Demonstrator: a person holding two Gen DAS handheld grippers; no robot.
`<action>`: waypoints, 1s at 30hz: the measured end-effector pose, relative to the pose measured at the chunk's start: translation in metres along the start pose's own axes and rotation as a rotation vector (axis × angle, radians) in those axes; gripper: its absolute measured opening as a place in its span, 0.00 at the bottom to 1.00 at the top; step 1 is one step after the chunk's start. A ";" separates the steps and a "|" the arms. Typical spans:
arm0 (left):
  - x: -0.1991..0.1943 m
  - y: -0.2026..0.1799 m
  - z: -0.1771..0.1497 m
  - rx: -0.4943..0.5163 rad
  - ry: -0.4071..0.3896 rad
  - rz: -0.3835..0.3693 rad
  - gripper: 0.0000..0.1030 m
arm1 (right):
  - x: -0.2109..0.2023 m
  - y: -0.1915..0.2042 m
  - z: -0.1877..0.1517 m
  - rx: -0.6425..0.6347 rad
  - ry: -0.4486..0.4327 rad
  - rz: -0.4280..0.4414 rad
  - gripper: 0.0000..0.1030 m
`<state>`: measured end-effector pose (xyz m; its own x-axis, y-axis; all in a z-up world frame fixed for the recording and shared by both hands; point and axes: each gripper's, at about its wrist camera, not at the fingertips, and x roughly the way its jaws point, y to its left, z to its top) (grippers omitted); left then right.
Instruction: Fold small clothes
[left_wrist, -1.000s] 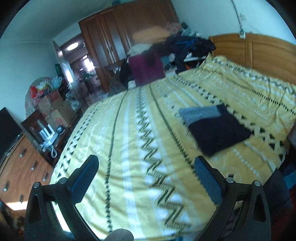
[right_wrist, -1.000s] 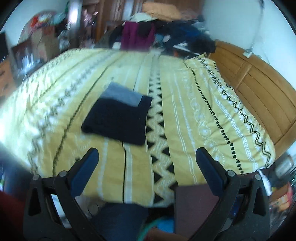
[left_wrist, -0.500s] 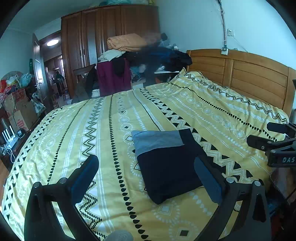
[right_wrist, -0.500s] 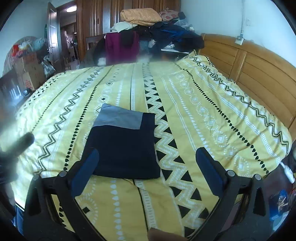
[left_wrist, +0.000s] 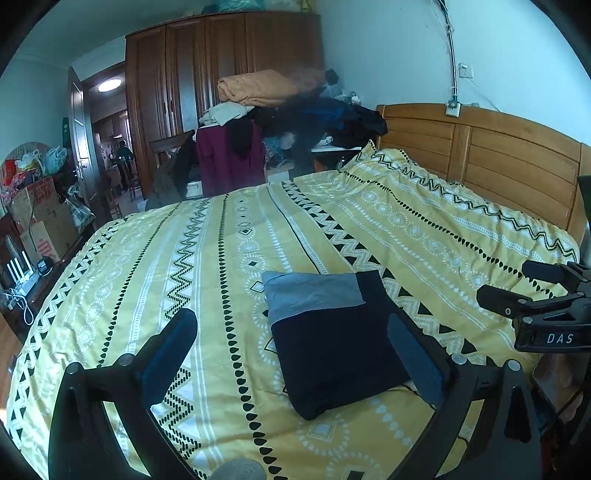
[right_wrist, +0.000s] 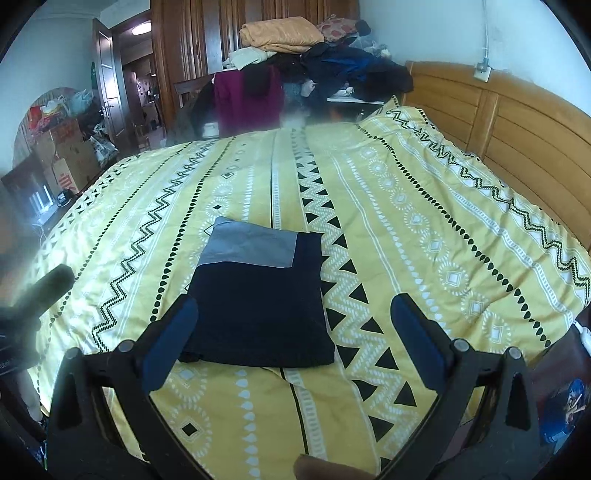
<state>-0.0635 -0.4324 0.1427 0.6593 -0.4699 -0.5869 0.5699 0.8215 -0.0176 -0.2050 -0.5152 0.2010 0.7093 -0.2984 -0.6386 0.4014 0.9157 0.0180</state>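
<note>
1. Two sets of tongs hover wide apart, both empty: left tongs (left_wrist: 291, 354), right tongs (right_wrist: 293, 332).
2. The folded dark garment (right_wrist: 258, 295) lies flat near the bed's (right_wrist: 424, 229) near edge, grey band far.
3. Judged: lower both evenly and pinch the near corners, not the bedspread.

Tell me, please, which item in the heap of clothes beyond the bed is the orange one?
The folded orange blanket lying on top of the heap; the pieces under it are cream, maroon and dark.
</note>
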 end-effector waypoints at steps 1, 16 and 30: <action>-0.001 0.000 0.001 -0.003 -0.003 0.000 1.00 | 0.000 0.000 0.001 0.000 -0.001 0.000 1.00; -0.011 -0.007 -0.003 -0.003 0.007 -0.011 1.00 | -0.003 0.003 -0.003 0.022 0.002 0.018 1.00; -0.019 -0.013 -0.007 0.002 0.009 -0.002 1.00 | -0.016 0.008 -0.017 0.025 0.009 0.055 1.00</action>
<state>-0.0872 -0.4318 0.1482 0.6535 -0.4688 -0.5943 0.5725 0.8197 -0.0171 -0.2233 -0.4980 0.1984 0.7256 -0.2449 -0.6430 0.3760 0.9238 0.0725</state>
